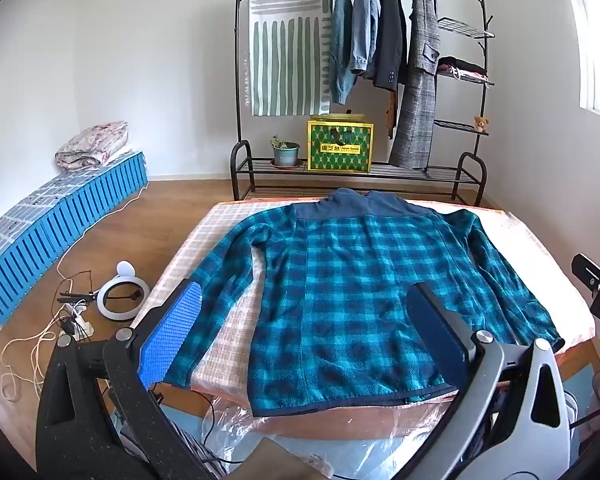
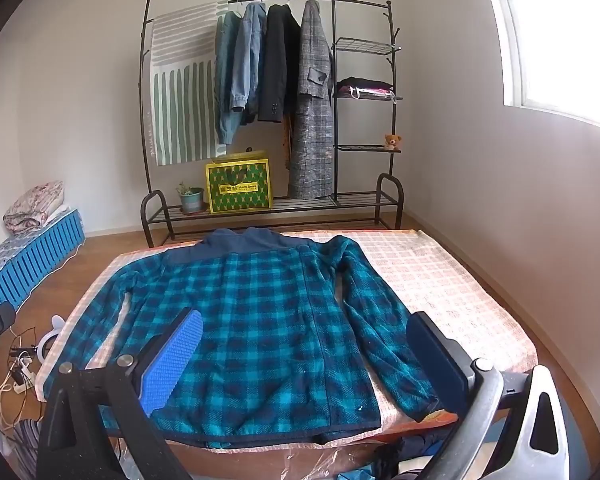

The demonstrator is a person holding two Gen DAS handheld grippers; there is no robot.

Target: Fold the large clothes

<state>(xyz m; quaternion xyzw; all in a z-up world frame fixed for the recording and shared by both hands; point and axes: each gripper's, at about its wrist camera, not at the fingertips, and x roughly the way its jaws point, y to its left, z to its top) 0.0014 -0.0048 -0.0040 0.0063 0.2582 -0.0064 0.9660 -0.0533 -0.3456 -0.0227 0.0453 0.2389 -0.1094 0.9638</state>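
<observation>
A low table (image 1: 228,320) covered with a pale cloth checked in peach and white is seen in the middle of a room with a brown wooden floor and plain white walls. Daylight is admitted by a window at the right edge. On the cloth one teal-and-navy plaid fleece jacket (image 1: 360,280) is spread flat, back upward, with its navy collar toward the far wall, its hem at the near edge, and both sleeves laid out to the sides.

Against the far wall a black metal clothes rack (image 2: 384,208) is placed. On its rail four garments are hung: two blue denim jackets, one black blazer and one grey checked coat. One white cloth with grey-green stripes (image 1: 288,40) is draped at the rail's left end. On the bottom shelf one green-and-yellow patterned gift bag (image 1: 340,146) and one small potted plant (image 1: 286,152) are set; on a side shelf one small brown teddy bear (image 2: 392,142) is seated. Along the left wall a row of blue slatted plastic crates (image 1: 60,224) is lined up, topped by one folded floral quilt (image 1: 92,146). One white ring light (image 1: 120,294) is laid on the floor among tangled cables.

The left gripper (image 1: 304,320) is held above the jacket's near left part, its jaws spread wide, nothing between them. The right gripper (image 2: 304,344) is held over the near right part, likewise spread wide and empty.
</observation>
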